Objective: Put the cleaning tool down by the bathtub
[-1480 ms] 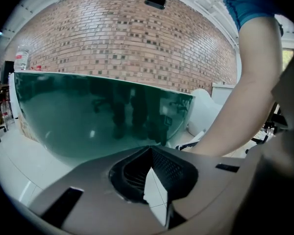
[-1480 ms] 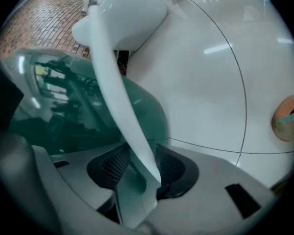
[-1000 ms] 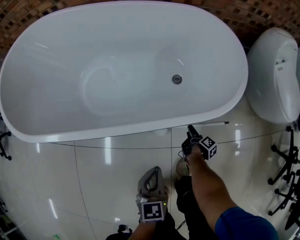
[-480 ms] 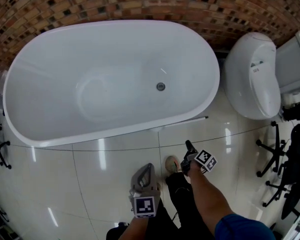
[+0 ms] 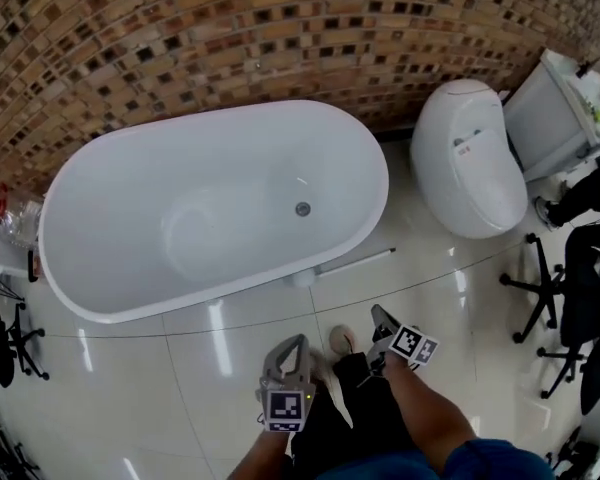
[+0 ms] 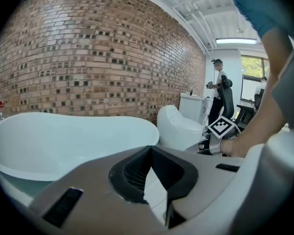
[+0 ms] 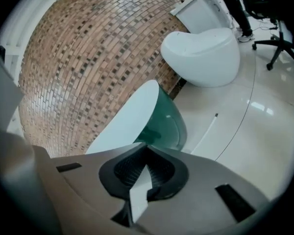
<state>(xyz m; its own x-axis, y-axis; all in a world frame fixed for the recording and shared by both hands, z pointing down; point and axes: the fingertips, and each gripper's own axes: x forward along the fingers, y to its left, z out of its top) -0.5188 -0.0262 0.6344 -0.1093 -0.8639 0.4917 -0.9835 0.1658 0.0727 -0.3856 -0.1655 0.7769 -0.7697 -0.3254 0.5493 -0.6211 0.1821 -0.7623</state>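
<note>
Both the left claw point(image 5: 292, 346) and right claw point(image 5: 381, 316) are pressed together, empty, since the tool point(image 5: 356, 260) lies on the floor point(image 5: 180, 368) against the tub point(image 5: 130, 218).

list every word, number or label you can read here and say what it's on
No text can be read in any view.
The sticker on the toilet has print, but it is too small to read.
The marker cubes show only black and white square patterns, no letters or numbers.
</note>
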